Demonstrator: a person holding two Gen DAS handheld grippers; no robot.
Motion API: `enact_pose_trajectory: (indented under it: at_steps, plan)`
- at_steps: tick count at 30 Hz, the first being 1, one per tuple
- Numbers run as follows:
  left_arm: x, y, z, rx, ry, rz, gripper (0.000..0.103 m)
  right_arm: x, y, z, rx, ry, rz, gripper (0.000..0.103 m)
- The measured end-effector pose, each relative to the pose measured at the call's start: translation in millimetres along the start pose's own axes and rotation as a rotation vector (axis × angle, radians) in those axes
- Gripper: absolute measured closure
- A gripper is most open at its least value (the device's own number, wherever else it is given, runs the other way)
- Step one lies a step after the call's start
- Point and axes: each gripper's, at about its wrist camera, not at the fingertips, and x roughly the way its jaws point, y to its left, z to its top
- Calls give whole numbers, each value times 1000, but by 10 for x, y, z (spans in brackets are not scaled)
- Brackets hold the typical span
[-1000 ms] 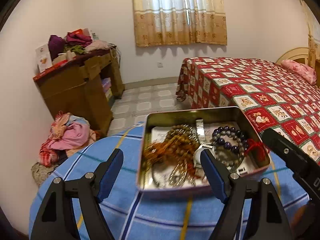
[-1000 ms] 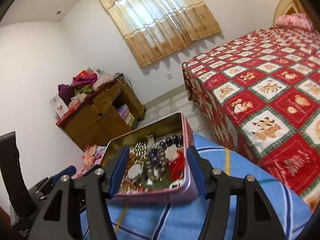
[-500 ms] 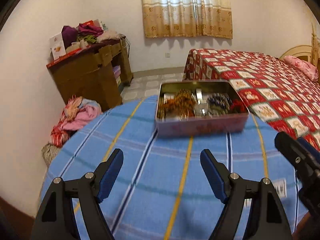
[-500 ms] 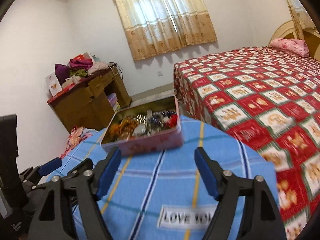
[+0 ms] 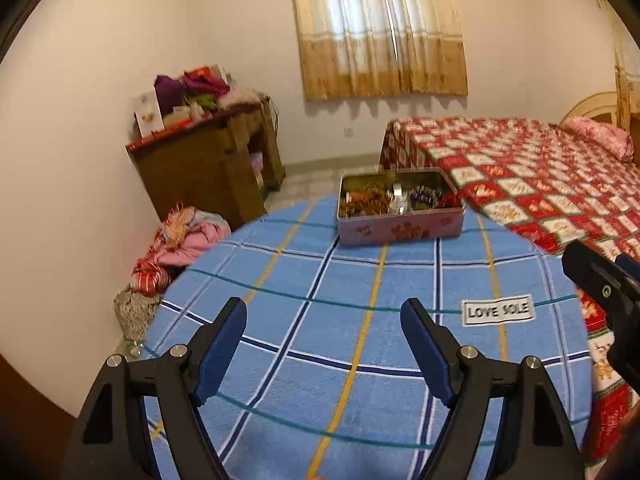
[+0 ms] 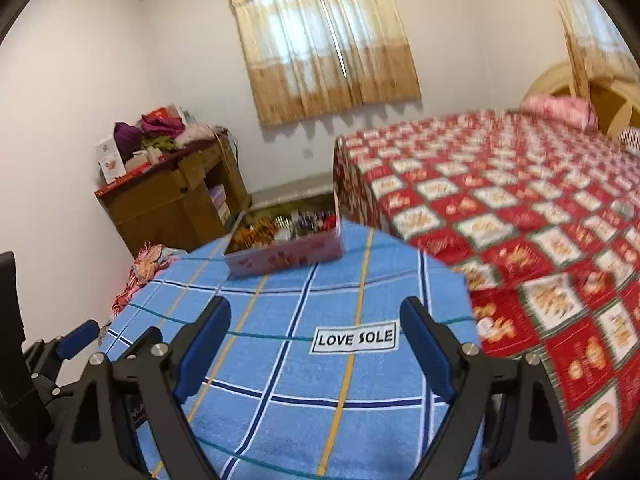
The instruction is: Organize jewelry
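A pink tin box stands at the far edge of a blue checked cloth. Bead bracelets, chains and a watch lie tangled inside it. My left gripper hangs open over the near part of the cloth, well short of the box, with nothing between its fingers. My right gripper is also back from the box, its jaws still opening and nothing between them. The right gripper's black body shows at the right edge of the left wrist view, and the left one at the left edge of the right wrist view.
A bed with a red patterned cover lies to the right. A wooden desk piled with clothes stands by the left wall, with a heap of clothes on the floor below. The cloth carries a "LOVE SOLE" label.
Both grippers have drawn back from the box, which was close between the fingers and is now far off across the cloth. The right gripper's jaws have spread wider.
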Motion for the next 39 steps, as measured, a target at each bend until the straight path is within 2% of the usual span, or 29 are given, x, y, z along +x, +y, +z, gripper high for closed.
enact_pose_trajectory:
  at_steps: [3,7,12,15,39]
  plan:
    - [-203,31,62,6,-39,6,23,-228,64,76,-10,-71,7,9]
    - [-396,59,139,7,-77,39,22,-456,161,199,-29,-145,15,8]
    - [-588,184,236,-74,-109,-7,17,-638,212,294,-20,-206,53,5]
    - [-661,199,269,-87,-132,1,17,-687,239,314,-24,-235,49,5]
    - [-772,224,234,-89,-157,18,16,-740,275,302,-24,-246,50,5]
